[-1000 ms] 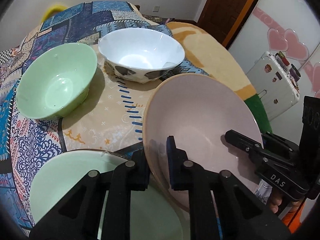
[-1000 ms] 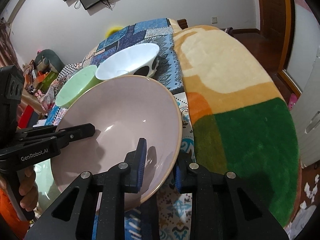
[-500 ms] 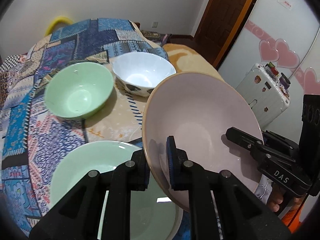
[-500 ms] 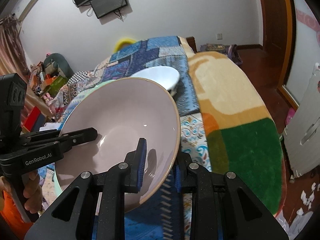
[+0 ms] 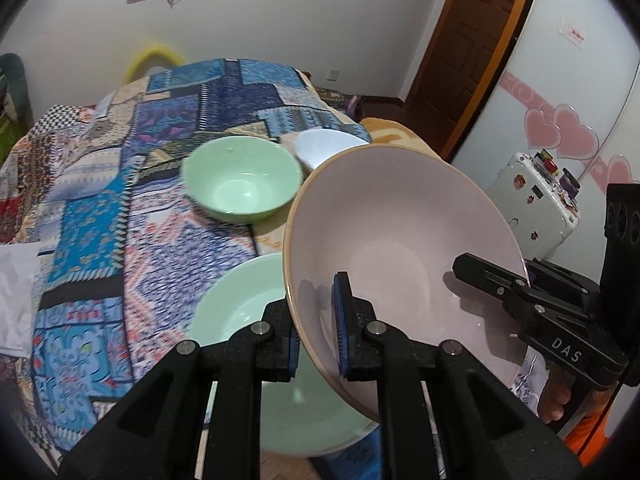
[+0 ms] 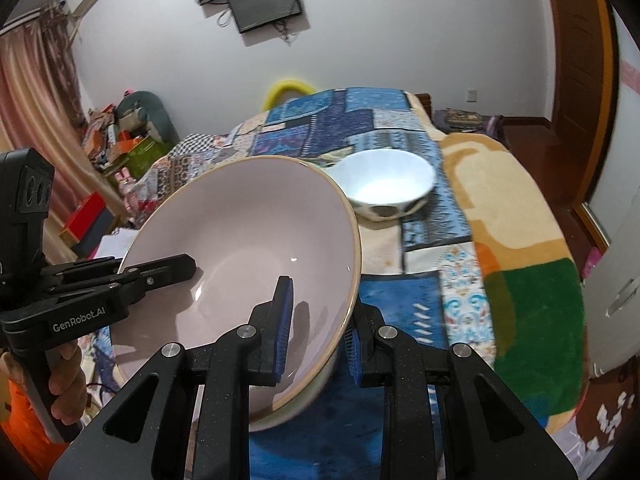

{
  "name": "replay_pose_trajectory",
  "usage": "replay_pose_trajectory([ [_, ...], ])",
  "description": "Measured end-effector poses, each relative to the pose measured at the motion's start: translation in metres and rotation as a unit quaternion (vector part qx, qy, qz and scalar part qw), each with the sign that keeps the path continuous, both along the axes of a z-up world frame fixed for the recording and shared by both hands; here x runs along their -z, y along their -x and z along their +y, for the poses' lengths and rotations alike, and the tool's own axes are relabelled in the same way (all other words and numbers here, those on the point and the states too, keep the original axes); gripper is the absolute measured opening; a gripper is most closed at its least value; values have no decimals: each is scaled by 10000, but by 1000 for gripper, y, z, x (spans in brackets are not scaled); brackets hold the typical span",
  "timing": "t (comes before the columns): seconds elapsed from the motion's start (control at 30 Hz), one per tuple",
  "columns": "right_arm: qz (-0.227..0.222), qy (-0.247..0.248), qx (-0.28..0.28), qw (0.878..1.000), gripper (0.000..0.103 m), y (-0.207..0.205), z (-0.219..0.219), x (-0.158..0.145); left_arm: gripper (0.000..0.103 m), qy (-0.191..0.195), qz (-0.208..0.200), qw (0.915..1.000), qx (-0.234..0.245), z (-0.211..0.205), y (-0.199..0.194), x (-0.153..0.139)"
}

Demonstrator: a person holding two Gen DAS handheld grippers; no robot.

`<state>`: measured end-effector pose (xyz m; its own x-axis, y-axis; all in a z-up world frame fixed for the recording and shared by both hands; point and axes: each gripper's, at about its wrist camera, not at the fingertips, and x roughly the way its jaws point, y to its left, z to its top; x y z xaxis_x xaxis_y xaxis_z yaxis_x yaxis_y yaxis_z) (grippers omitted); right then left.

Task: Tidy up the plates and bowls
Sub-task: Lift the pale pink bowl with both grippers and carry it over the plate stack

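Observation:
A large pink plate (image 5: 404,248) with a tan rim is held tilted in the air above the bed. My left gripper (image 5: 318,336) is shut on its near left rim, and my right gripper (image 6: 318,334) is shut on its opposite rim (image 6: 352,280). Below the plate lies a pale green plate (image 5: 240,312) on the bedspread. Farther back sit a green bowl (image 5: 242,184) and a white bowl with dark spots (image 6: 386,188), partly hidden behind the pink plate in the left wrist view.
A patchwork blue bedspread (image 5: 120,208) covers the bed, with an orange and green blanket (image 6: 520,280) on its right side. A white suitcase (image 5: 536,204) stands by the wardrobe. A white cloth (image 5: 16,292) lies at the bed's left edge. A hand (image 6: 64,392) grips the left tool.
Both grippers have lifted the pink plate higher and pulled it back, so the bowls look smaller and farther away. The green plate below is more exposed. Both grips are unchanged.

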<state>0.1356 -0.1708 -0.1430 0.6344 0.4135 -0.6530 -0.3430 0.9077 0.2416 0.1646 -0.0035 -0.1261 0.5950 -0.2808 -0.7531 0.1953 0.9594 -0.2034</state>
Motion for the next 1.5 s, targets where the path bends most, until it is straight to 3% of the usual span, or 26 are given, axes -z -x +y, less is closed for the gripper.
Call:
replay_pose_trajectory([
  [0.67,228,6,-1075,9939,22,14,125,17,14,2,137,9945,-1037,132,67,13],
  [1.5,1045,600,-1888,9746,22,-6,221,86,15,231,975,9771,-1877,228,65,103],
])
